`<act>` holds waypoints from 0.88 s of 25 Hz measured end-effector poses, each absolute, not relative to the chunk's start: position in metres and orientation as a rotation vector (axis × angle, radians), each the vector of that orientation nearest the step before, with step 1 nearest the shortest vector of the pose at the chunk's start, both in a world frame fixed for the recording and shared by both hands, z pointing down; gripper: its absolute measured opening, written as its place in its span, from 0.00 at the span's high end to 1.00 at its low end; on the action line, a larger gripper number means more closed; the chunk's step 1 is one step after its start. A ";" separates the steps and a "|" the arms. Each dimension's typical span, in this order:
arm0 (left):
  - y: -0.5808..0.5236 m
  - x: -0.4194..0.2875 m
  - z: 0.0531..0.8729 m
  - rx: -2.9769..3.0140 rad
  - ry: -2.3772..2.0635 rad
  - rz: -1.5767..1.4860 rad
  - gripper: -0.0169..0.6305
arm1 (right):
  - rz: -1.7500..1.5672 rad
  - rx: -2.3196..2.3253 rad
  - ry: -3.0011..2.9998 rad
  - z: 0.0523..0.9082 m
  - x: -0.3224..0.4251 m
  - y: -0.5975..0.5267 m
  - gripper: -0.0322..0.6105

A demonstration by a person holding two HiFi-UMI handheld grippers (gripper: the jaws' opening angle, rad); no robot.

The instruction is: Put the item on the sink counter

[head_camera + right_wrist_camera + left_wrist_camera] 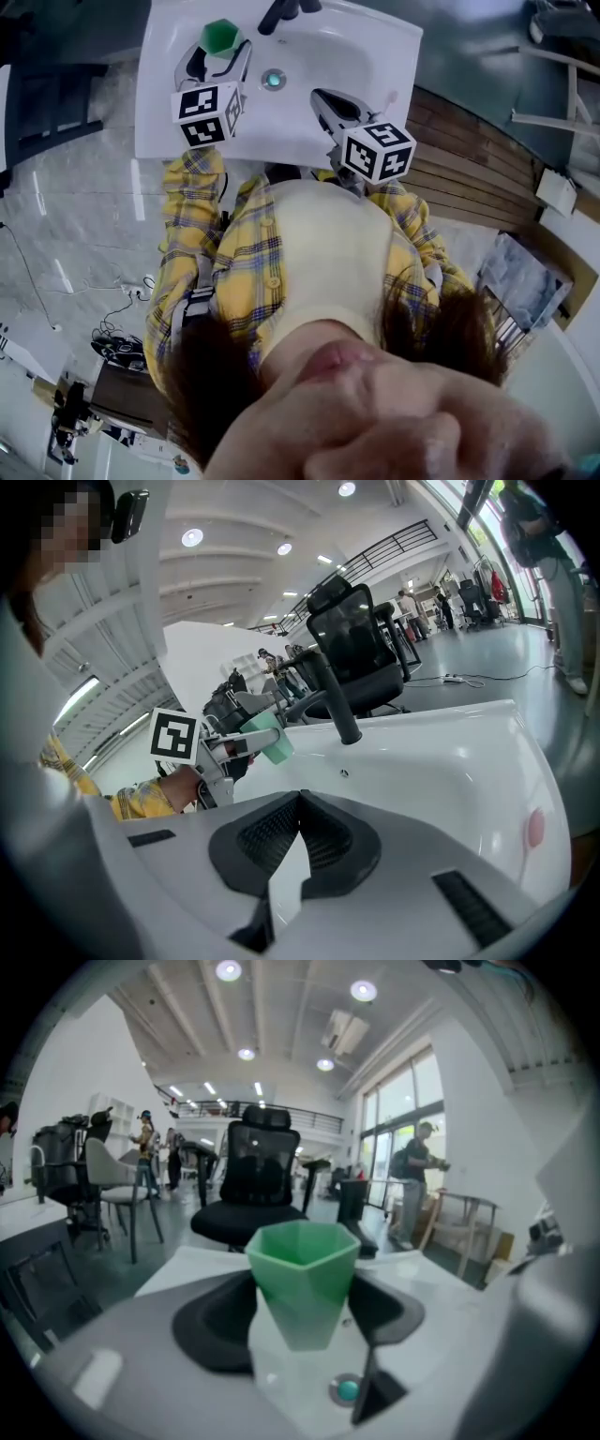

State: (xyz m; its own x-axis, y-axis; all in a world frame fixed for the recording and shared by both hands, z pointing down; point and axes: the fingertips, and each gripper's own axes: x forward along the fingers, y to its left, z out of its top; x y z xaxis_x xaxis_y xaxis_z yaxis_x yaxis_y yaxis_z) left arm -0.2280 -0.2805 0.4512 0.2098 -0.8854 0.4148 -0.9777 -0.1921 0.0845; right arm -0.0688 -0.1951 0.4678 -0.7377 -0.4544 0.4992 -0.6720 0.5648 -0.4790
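A green faceted cup [221,36] hangs over the back left part of the white sink [375,47], and my left gripper [222,47] is shut on it. In the left gripper view the cup [302,1279] stands upright between the two dark pads, above the basin's drain [347,1390]. My right gripper [325,97] is over the sink's front right part; its jaws meet at the tips with nothing in them [299,801]. From the right gripper view, the left gripper [239,741] and the cup [273,745] show beside the black faucet [334,701].
The black faucet [281,11] stands at the sink's back rim, and the drain [273,79] is mid-basin. A small pink object [534,827] sits on the sink's right rim. A black office chair [255,1185] stands behind the sink. Wooden slats [487,173] lie to the right.
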 end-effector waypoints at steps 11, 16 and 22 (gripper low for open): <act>-0.326 -0.237 0.463 2.198 -1.853 0.446 0.50 | 0.973 0.972 -2.438 0.474 -0.066 -0.196 0.93; -0.340 -0.237 0.466 2.206 -1.867 0.433 0.50 | 0.983 0.990 -2.435 0.471 -0.066 -0.194 0.93; -0.356 -0.242 0.477 2.189 -1.884 0.468 0.50 | 0.998 1.013 -2.420 0.474 -0.062 -0.195 0.93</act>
State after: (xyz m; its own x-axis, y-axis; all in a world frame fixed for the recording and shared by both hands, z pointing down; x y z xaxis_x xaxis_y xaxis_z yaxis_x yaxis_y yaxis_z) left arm -0.2419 -0.3557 0.4770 0.1296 -0.9183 0.3741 -0.9866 -0.1570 -0.0436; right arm -0.0615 -0.1954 0.4744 -0.6914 -0.4886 0.5323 -0.7218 0.5007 -0.4779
